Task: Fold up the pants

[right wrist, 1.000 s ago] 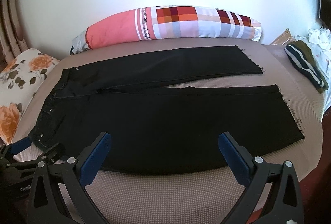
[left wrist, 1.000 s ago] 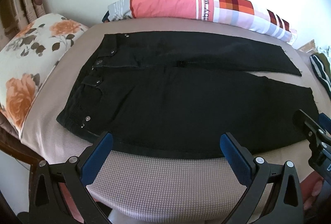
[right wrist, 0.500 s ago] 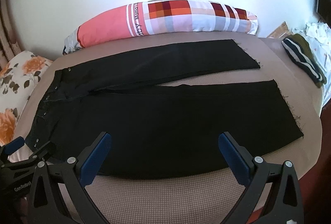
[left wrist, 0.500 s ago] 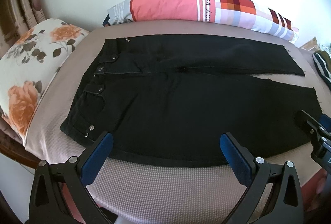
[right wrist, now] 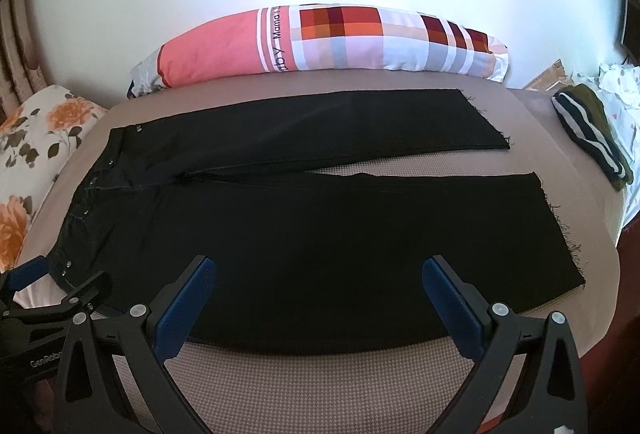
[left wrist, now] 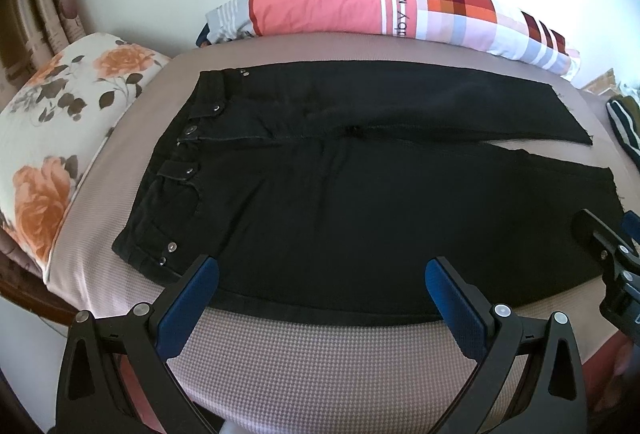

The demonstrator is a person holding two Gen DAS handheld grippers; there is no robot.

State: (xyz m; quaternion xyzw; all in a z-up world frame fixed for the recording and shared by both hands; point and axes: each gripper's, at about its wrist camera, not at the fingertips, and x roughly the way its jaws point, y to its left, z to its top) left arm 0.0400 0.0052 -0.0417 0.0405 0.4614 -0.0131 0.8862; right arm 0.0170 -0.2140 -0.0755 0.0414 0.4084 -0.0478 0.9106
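The pants [left wrist: 344, 201] lay flat on the bed [left wrist: 320, 354], long axis left to right, waistband left. Both the left gripper [left wrist: 322, 292], nearer the waistband, and the right gripper [right wrist: 320, 290], nearer the hems, hung spread and empty over the near edge.

We see black pants [left wrist: 340, 201] spread flat on bed [left wrist: 304, 362], unfolded, front up. Waistband at our left, metal button and rivets showing; frayed raw hems at our right. Legs parted in narrow V from crotch, far leg [right wrist: 320, 129] angled toward back, near leg [right wrist: 340, 254] along front edge of bed. Fabric mostly smooth.
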